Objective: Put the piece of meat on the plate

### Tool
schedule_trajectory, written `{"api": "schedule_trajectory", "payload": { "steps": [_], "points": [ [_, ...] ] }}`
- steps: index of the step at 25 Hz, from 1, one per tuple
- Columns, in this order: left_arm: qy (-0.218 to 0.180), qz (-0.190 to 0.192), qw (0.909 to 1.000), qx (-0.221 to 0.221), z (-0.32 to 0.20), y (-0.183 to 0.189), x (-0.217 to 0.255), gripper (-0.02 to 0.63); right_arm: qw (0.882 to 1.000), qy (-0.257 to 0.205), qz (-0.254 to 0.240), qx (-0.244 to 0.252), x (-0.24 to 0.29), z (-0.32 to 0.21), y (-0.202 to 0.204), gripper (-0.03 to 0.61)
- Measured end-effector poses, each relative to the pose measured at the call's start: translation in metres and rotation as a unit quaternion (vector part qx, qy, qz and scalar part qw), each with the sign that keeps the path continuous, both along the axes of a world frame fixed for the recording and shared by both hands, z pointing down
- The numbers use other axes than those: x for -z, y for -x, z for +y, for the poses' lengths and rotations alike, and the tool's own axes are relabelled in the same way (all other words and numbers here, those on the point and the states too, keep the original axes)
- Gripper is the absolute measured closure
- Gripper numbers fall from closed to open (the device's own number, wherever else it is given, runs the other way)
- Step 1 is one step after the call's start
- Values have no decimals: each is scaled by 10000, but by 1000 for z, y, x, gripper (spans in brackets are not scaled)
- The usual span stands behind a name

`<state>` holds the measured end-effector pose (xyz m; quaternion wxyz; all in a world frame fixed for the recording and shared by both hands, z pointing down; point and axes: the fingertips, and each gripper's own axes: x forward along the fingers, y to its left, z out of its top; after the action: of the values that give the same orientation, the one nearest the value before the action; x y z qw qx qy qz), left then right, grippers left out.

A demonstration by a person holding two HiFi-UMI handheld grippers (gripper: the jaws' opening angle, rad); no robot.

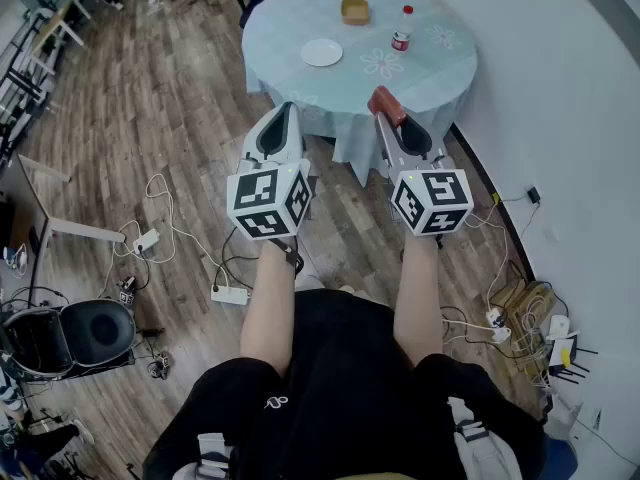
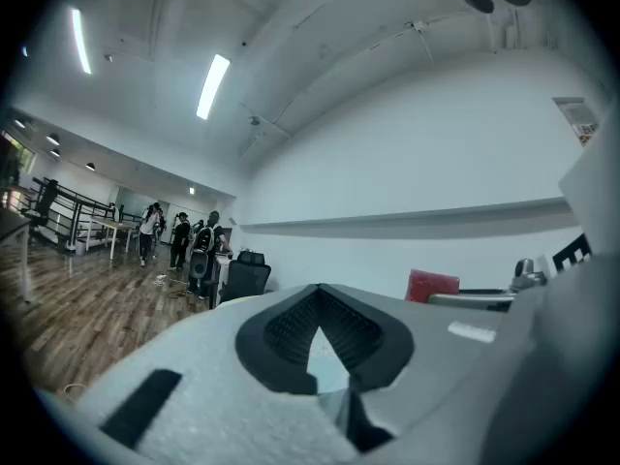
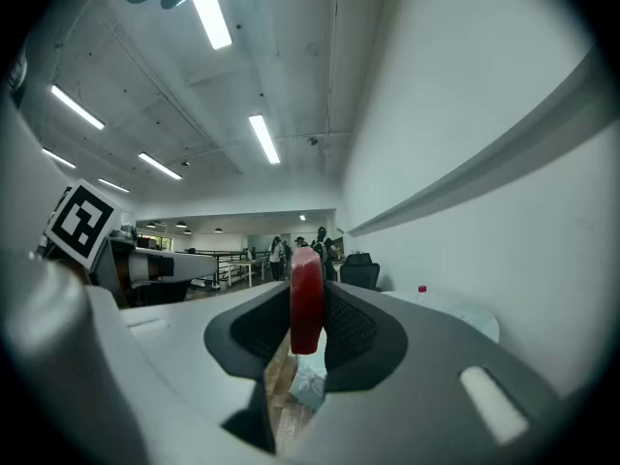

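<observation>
A white plate [image 1: 321, 53] lies on the round table with a pale blue cloth [image 1: 430, 80], ahead of both grippers. A red piece of meat [image 1: 386, 105] [image 3: 306, 298] stands on edge between the pads of my right gripper [image 1: 388, 110] [image 3: 308, 310], which is shut on it. The meat is held level in the air just short of the table's near edge. To its left, at about the same height, my left gripper [image 1: 283, 113] [image 2: 317, 306] is shut with nothing in it. The left gripper view also catches the meat [image 2: 431, 285] off to its right.
A tan bowl [image 1: 354, 11] and a red-capped bottle [image 1: 401, 30] [image 3: 421, 290] stand at the table's far side. Cables and a power strip [image 1: 229, 294] lie on the wood floor. A white wall [image 1: 560, 118] runs along the right. People stand far off in the room [image 2: 179, 240].
</observation>
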<state>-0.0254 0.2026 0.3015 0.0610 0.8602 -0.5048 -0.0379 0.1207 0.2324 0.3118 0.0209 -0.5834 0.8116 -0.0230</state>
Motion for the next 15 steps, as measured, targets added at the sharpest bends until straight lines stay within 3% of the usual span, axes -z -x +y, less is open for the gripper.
{"api": "schedule_trajectory", "payload": {
  "steps": [3, 8, 15],
  "points": [
    [-31, 25, 10000, -35, 11, -3, 0, 618, 9999, 25, 137, 93, -1, 11, 0, 472],
    [-42, 40, 10000, -19, 22, -7, -4, 618, 9997, -20, -206, 152, -1, 21, -6, 472],
    [-115, 18, 9999, 67, 31, -1, 1, 618, 9993, -147, -236, 250, 9, 31, -5, 472]
  ]
}}
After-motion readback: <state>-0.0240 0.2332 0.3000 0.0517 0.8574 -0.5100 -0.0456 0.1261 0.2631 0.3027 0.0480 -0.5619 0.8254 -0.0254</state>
